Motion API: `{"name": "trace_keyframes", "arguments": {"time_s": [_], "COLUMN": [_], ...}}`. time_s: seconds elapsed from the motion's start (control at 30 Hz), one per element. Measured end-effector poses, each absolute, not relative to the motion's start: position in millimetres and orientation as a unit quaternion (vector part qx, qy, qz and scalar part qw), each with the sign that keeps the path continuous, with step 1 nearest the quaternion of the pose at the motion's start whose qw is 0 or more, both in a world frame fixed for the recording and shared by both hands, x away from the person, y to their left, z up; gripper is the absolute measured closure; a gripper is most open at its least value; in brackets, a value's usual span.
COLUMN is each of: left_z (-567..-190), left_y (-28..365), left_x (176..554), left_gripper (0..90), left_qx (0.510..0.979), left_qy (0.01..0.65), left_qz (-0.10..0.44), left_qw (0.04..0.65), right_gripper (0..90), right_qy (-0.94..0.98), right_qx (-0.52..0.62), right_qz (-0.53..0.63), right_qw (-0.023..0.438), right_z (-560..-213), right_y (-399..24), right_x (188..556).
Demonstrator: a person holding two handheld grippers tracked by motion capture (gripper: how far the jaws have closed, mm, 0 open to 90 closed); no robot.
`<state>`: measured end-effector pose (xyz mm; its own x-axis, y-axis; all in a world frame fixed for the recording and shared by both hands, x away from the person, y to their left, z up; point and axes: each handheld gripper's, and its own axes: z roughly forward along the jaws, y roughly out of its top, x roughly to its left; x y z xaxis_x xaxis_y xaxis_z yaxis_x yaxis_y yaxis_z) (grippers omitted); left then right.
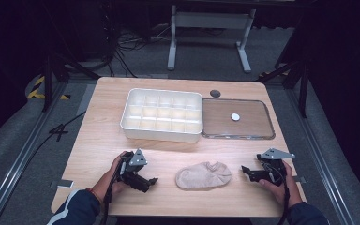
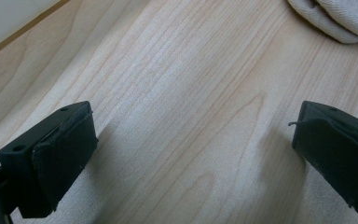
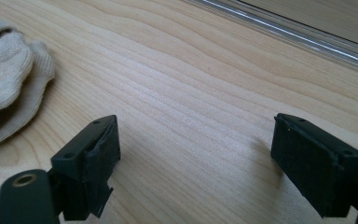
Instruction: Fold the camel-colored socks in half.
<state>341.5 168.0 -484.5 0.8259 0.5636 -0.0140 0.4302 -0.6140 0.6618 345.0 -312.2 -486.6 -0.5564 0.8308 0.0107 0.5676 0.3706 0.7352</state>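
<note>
- We see the beige, flat-lying fabric sock point(image 1: 203, 175) on the light wooden table point(image 1: 103, 136), near the front edge, between the two grippers and touching neither.
- Its long axis runs 3 to 9 o'clock in the high view; the rumpled end lies toward 3 o'clock, the smoother rounded end toward 9. We cannot tell heel from toe.
- Our left gripper point(image 1: 153, 181) sits at the sock's 9 o'clock, jaws spread wide over bare wood, nothing between them.
- Our right gripper point(image 1: 245, 171) sits at its 3 o'clock, jaws likewise spread apart and empty.
- The white plastic compartment box point(image 1: 162, 115) stands at the sock's 11 o'clock, well apart; just beside it at 1 o'clock lies the clear flat lid point(image 1: 237, 119), bearing a small white round disc point(image 1: 235, 116).
- Open wood separates the sock from both, and lies on either side of it.
</note>
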Motion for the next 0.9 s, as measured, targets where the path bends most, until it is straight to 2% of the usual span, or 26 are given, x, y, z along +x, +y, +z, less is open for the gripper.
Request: {"name": "trace_keyframes", "arguments": {"time_s": [0.5,0.67,0.77,0.8,0.9], "left_z": [-484.4,-484.6,-484.6,-484.4,-484.4], "left_y": [168.6,168.6,168.6,168.8,169.1], "left_x": [342.1,341.2,341.0,341.3,341.7], "left_gripper": [0.0,0.4,0.4,0.4,0.4], "left_qx": [0.894,0.893,0.893,0.894,0.894], "left_qy": [0.275,0.275,0.276,0.275,0.272], "left_qz": [0.096,0.098,0.098,0.097,0.095], "left_qw": [0.34,0.342,0.343,0.341,0.342], "right_gripper": [16.4,26.8,30.0,34.9,38.5], "right_qy": [0.813,0.808,0.806,0.803,0.804], "right_qx": [0.427,0.43,0.428,0.426,0.417], "right_qz": [0.353,0.362,0.37,0.378,0.384], "right_qw": [0.18,0.177,0.177,0.178,0.181], "right_z": [-485.6,-483.9,-482.7,-479.9,-477.0], "right_y": [-316.4,-320.3,-320.3,-320.1,-319.4], "right_x": [344.7,344.8,344.1,342.7,341.0]}}
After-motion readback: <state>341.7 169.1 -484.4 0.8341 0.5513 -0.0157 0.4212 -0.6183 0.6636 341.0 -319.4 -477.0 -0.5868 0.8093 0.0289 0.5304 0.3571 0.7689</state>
